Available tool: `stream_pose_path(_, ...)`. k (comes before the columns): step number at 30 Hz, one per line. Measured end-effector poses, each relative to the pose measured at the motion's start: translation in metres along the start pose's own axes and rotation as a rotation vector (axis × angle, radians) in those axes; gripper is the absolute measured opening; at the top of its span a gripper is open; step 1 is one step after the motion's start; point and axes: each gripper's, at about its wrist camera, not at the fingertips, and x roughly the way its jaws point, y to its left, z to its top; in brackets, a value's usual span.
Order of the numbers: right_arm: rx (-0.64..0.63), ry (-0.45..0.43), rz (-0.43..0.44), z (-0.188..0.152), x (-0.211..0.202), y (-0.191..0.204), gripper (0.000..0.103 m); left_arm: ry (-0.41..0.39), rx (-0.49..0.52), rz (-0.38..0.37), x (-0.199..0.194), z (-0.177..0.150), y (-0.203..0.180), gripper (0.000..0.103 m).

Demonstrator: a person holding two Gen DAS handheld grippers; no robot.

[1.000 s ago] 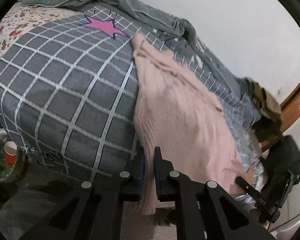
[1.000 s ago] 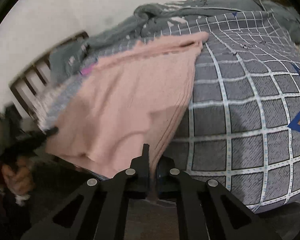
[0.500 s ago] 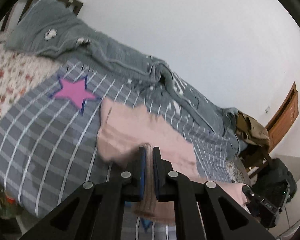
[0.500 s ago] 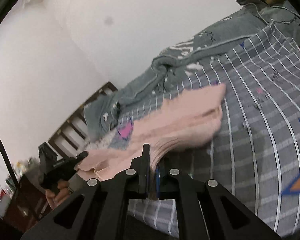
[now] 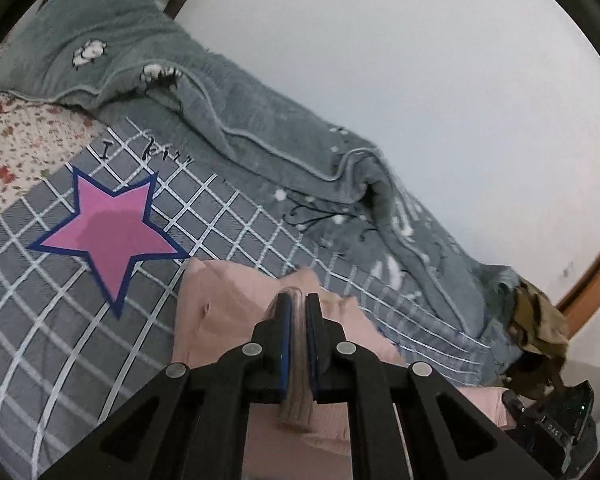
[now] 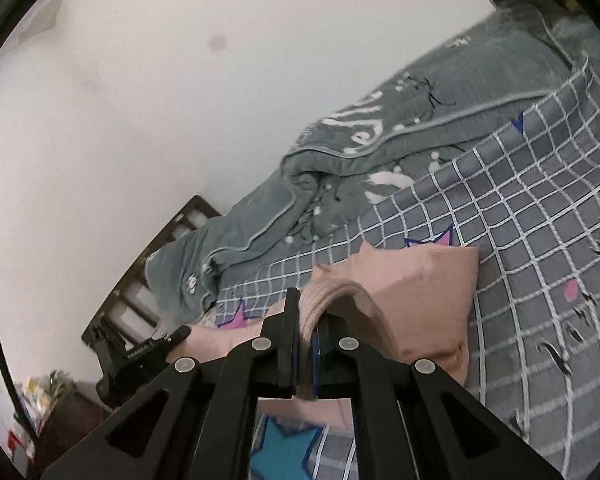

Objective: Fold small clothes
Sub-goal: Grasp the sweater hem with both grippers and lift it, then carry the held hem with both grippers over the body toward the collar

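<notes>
Both the left gripper point(image 5: 296, 312) and right gripper point(image 6: 306, 312) clamp the pink sweater point(image 6: 420, 296), draped over the grey checked bedspread point(image 5: 60, 320) beside a rumpled grey blanket point(image 5: 260, 120), white wall point(image 5: 420, 60) behind.

We see a plain white wall point(image 5: 440, 80) behind a bed with a grey checked cover point(image 5: 40, 320) bearing a pink star point(image 5: 108, 232). A rumpled grey-green fleece blanket point(image 5: 260, 120) lies along the wall. A dark wooden slatted bed frame point(image 6: 140, 280) shows at one end, a brown wooden door frame point(image 5: 596, 276) at the other.
</notes>
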Motion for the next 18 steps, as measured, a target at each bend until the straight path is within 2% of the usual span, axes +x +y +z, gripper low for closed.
stream_pose_path(7, 0.109, 0.06, -0.075, 0.025, 0.078, -0.046, 0.005, 0.076, -0.028, 0.063, 0.074, 0.006, 0.014, 0.01)
stream_pose_path(9, 0.144, 0.079, -0.103, 0.032, 0.097, -0.058, 0.012, 0.071, -0.064, 0.097, 0.085, 0.008, 0.023, 0.028)
stream_pose_path(10, 0.149, 0.083, -0.123, 0.034, 0.105, -0.062, 0.014, 0.065, -0.077, 0.106, 0.088, 0.009, 0.027, 0.047)
stream_pose_path(11, 0.142, 0.082, -0.145, 0.037, 0.111, -0.065, 0.019, 0.055, -0.085, 0.102, 0.089, 0.008, 0.032, 0.059)
stream_pose_path(13, 0.111, 0.077, -0.178, 0.038, 0.115, -0.068, 0.024, 0.034, -0.09, 0.09, 0.087, 0.006, 0.038, 0.061)
stream_pose_path(15, 0.058, 0.086, -0.21, 0.037, 0.115, -0.066, 0.025, 0.044, -0.075, 0.117, 0.088, 0.007, 0.041, 0.061)
stream_pose_path(18, -0.01, 0.096, -0.265, 0.031, 0.108, -0.065, 0.029, 0.058, -0.076, 0.117, 0.087, 0.003, 0.046, 0.063)
